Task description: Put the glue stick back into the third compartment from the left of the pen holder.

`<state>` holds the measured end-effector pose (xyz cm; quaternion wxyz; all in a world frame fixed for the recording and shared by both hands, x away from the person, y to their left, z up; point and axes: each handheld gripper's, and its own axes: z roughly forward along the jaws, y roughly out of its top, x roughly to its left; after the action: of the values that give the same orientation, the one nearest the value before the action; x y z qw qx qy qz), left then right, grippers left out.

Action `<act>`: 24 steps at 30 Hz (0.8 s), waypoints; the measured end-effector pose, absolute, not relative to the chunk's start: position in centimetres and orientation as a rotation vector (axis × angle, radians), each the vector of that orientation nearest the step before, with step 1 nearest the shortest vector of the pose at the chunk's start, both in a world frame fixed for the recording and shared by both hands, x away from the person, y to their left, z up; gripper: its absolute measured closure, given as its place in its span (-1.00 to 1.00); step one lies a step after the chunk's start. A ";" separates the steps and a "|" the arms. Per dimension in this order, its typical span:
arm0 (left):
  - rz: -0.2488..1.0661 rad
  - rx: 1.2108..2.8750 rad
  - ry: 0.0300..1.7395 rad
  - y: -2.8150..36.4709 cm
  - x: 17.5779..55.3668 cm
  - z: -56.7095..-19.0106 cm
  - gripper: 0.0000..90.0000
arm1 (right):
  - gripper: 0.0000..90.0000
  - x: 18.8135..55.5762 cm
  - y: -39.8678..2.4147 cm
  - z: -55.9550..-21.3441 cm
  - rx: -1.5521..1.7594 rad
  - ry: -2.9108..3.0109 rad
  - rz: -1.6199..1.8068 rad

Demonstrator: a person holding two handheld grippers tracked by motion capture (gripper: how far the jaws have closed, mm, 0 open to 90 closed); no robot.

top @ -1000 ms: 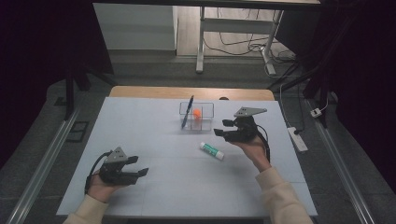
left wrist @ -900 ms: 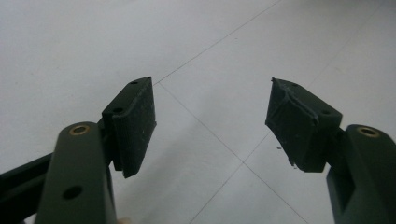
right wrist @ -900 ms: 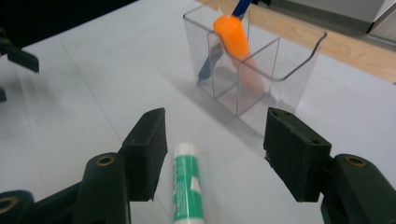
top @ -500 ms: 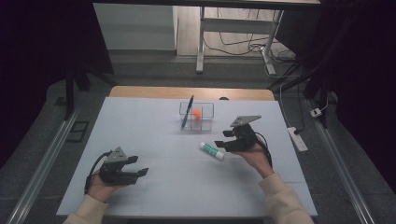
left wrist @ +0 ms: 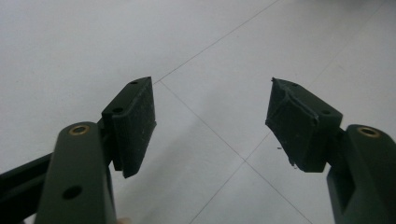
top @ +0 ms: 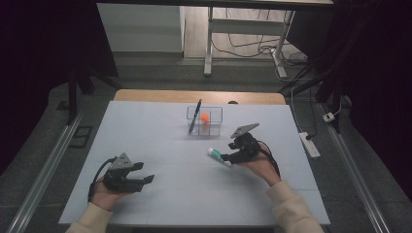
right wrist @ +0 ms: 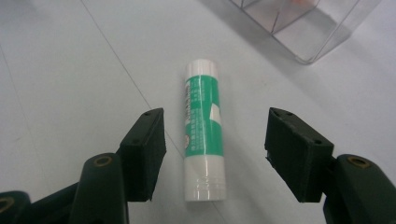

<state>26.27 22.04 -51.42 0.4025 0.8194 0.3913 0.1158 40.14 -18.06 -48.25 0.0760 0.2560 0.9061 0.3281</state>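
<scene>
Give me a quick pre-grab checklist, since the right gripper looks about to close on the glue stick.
1. Right gripper jaws open: ok.
2. Glue stick lies between the jaws, lengthwise: ok.
3. Pads touching the stick: not yet, gaps on both sides.
4. Clear box stands apart from the stick: ok.
5. Left gripper open, away from the stick: ok.
6. Cap tight: cannot tell.

I note a white surface [top: 160, 145] ruled with faint grid lines. Lying flat on it: a green-and-white glue stick [top: 217, 156]. Standing behind it, apart: a clear compartmented box [top: 204, 121].
</scene>
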 end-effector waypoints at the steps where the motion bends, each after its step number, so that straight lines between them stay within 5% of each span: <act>1: 0.293 2.071 0.989 22.0 26.3 -51.4 -0.27 | -0.17 40.1 -18.0 -48.4 0.766 2.722 0.974; 14: 0.294 2.074 0.990 22.0 26.3 -51.5 -0.29 | -0.16 40.1 -17.0 -49.8 0.750 2.776 0.836; 24: 0.296 2.072 0.990 22.1 26.3 -51.4 -0.29 | 0.30 39.9 -16.7 -50.4 0.712 2.809 0.754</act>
<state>26.26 22.08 -51.44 0.4014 0.8196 0.3917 0.1169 39.86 -16.73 -50.43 0.0738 0.2371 0.9356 0.2511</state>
